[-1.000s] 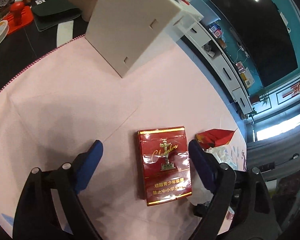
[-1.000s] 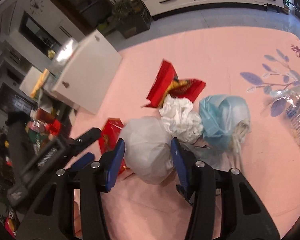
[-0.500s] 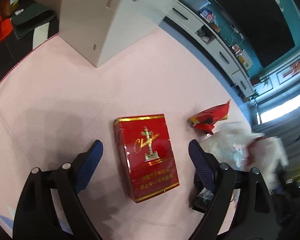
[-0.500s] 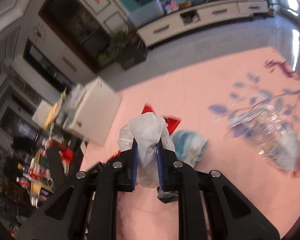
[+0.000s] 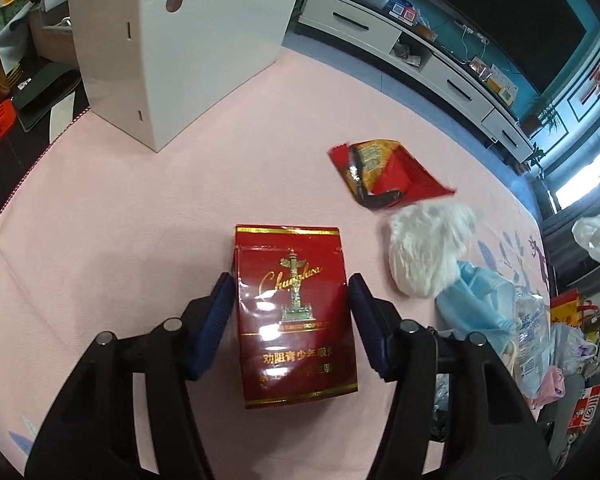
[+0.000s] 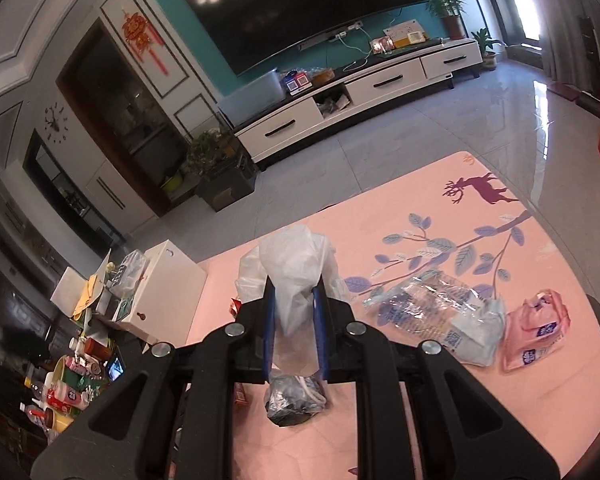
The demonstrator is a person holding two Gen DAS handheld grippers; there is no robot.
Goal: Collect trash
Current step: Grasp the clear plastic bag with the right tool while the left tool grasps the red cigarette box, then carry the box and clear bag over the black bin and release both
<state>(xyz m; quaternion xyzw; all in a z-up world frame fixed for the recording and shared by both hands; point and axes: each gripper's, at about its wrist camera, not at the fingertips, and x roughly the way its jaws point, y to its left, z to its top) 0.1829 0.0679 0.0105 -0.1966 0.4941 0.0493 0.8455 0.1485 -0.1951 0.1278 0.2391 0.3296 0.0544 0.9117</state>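
Our left claw (image 5: pixel 292 300) points down at the pink mat (image 5: pixel 140 208), and its jaws are closing around the red cigarette pack (image 5: pixel 294 320) that lies flat there. The pack sits between the two blue pads (image 5: pixel 216 320); the left pad is right at the pack's edge, the right one looks just beside it, and we cannot tell whether either is pressing yet.

Our right claw (image 6: pixel 294 332) is squeezed nearly closed on a crumpled white plastic bag (image 6: pixel 292 272), which bulges out above the pads and is held up off the mat. Below it on the mat we see a small dark wad of plastic (image 6: pixel 294 400).

More trash lies on the mat. In the left wrist view, a torn red snack wrapper (image 5: pixel 388 172) sits beyond the pack to the right, a white crumpled tissue (image 5: pixel 428 256) is near it, and a light blue bag (image 5: pixel 480 304) touches the tissue's lower side. In the right wrist view, a clear crinkled plastic package (image 6: pixel 432 312) lies to the right of the claw, with a pink tissue packet (image 6: pixel 536 336) just beside it. A white box (image 5: pixel 172 48) stands at the mat's far corner.
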